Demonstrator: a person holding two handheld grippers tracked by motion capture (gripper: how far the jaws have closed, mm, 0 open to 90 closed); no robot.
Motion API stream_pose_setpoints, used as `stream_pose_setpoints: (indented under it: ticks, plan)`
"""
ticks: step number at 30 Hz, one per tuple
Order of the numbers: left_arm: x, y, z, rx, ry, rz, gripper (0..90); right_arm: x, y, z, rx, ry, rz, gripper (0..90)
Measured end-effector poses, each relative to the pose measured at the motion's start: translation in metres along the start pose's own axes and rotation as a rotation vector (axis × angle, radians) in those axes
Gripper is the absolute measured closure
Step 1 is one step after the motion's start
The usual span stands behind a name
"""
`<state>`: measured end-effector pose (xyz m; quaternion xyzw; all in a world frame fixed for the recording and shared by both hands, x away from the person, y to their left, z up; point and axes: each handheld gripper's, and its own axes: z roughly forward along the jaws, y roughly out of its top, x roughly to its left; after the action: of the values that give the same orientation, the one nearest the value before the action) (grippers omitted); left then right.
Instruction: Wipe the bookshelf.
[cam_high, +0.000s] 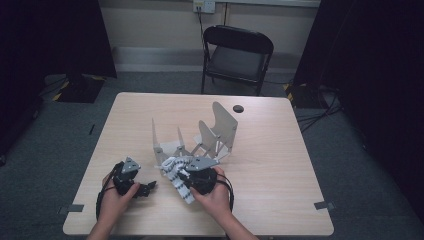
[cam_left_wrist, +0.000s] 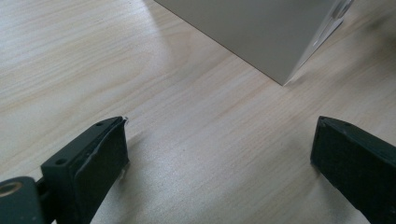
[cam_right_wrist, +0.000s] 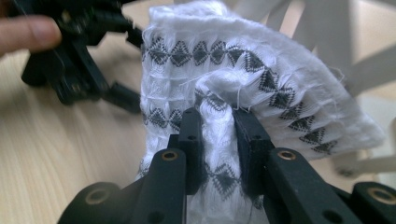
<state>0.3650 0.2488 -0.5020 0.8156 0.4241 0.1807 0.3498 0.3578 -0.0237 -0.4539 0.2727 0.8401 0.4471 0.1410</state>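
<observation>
A white cloth (cam_high: 176, 165) with rows of black diamonds lies bunched on the wooden table (cam_high: 280, 170), in front of a grey metal rack (cam_high: 222, 125). My right gripper (cam_high: 184, 172) is shut on it. In the right gripper view the two black jaws (cam_right_wrist: 217, 116) pinch a raised fold of the cloth (cam_right_wrist: 261, 70), and the rest drapes over and beyond them. My left gripper (cam_high: 147, 188) rests near the table's front left, a short way left of the cloth. Its jaws (cam_left_wrist: 219, 126) stand wide open over bare wood with nothing between them.
The rack's upright grey panels stand at the table's middle; one panel (cam_left_wrist: 261, 32) rises just ahead of my left gripper. A small black round hole (cam_high: 238, 108) sits near the far edge. A black folding chair (cam_high: 237, 50) stands behind the table.
</observation>
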Motion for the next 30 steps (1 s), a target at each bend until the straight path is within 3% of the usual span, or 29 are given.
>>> stream_pose_setpoints:
  ticks: [12, 17, 23, 26, 27, 28, 30]
  plan:
    - [0.000, 0.000, 0.000, -0.001, 0.000, -0.003, 3.6, -0.001, -0.025, 0.017, 0.105, 0.024, 0.012, 72.2]
    - [0.000, 0.000, 0.000, 0.000, 0.000, -0.002, 3.6, -0.004, -0.032, 0.014, 0.115, 0.027, 0.026, 58.1]
    - [0.000, 0.000, 0.000, 0.000, 0.000, 0.001, 3.6, -0.011, -0.034, -0.008, 0.088, 0.018, 0.050, 48.1]
    - [0.000, 0.000, 0.000, 0.000, 0.000, 0.001, 3.6, -0.011, -0.040, -0.014, 0.123, 0.029, 0.042, 47.9]
    - [0.000, 0.000, 0.000, 0.000, 0.000, 0.001, 3.6, -0.010, -0.045, -0.014, 0.139, 0.022, 0.027, 50.8]
    - [0.000, 0.000, 0.000, 0.000, 0.000, 0.001, 3.6, -0.010, -0.048, -0.014, 0.147, 0.021, 0.017, 61.7]
    - [0.000, 0.000, 0.000, 0.000, 0.000, 0.000, 3.6, -0.009, -0.053, -0.015, 0.128, 0.021, 0.015, 67.5]
